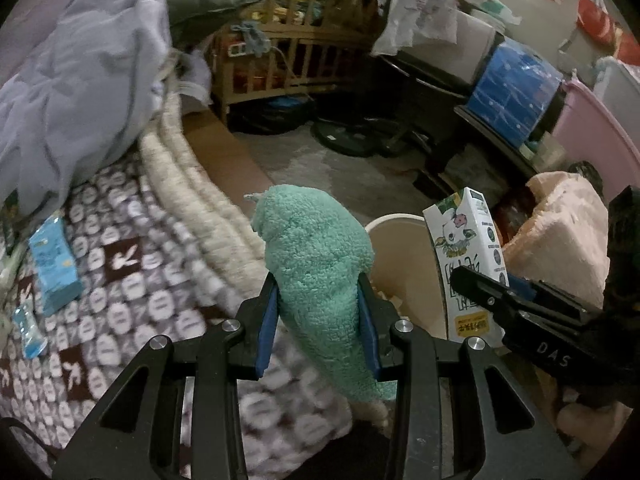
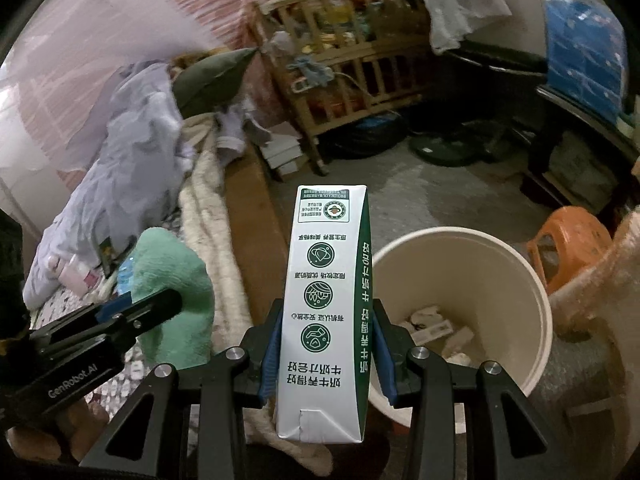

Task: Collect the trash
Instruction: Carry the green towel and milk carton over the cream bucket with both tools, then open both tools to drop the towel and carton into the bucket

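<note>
My left gripper [image 1: 318, 320] is shut on a fluffy green cloth [image 1: 316, 256], which stands up between its blue pads above the bed's edge. My right gripper [image 2: 326, 344] is shut on a tall white and green milk carton [image 2: 326, 312], held upright. In the left wrist view the same carton [image 1: 466, 264] shows at the right with the right gripper [image 1: 520, 312] clamped round it. A cream waste bucket [image 2: 516, 280] stands on the floor just right of the carton, with scraps of paper at its bottom. In the right wrist view the green cloth [image 2: 176, 292] sits at the left in the left gripper [image 2: 132, 316].
The bed with a patterned blanket [image 1: 120, 280] lies to the left, bearing a blue packet [image 1: 54, 268] and a heap of lilac bedding [image 1: 80, 80]. A wooden cot [image 1: 288, 40] stands at the back. An orange stool [image 2: 568, 240] and a pink fluffy cloth [image 1: 560, 232] are right of the bucket.
</note>
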Available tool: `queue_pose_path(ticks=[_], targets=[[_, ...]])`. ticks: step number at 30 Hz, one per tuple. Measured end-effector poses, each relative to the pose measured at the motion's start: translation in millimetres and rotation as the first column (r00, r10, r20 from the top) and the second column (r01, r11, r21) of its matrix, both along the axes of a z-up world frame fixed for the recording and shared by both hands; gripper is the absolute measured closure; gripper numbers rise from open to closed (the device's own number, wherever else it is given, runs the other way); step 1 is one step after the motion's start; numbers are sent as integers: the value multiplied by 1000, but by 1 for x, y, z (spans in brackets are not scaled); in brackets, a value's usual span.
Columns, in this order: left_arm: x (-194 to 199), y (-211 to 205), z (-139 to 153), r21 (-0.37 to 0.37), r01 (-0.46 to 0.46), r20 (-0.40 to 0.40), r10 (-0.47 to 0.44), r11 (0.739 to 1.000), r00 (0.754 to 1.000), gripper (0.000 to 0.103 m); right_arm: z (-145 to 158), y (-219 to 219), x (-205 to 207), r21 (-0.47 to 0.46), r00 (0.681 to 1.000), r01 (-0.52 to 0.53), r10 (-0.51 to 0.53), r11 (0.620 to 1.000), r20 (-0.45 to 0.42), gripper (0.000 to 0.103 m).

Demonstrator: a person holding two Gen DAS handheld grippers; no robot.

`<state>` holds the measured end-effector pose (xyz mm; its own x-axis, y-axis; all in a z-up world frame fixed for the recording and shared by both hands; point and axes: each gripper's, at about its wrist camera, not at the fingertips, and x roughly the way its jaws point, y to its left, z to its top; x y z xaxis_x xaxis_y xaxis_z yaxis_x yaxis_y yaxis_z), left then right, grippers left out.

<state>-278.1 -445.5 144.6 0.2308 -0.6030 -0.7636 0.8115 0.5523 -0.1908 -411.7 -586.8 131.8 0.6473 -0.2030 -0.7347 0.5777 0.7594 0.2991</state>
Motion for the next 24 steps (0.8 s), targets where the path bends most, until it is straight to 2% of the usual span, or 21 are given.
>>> queue_pose_path(ticks=[10,24], targets=[[-12,-38,-12,15,60,-11,-60,998,998,69,-13,-29,-22,13,997,77,-77,997,-25,64],[-18,-73,-27,9,112,-78,-111,994,991,69,-32,-48,-32,45,991,128,-126,991,-47,64]])
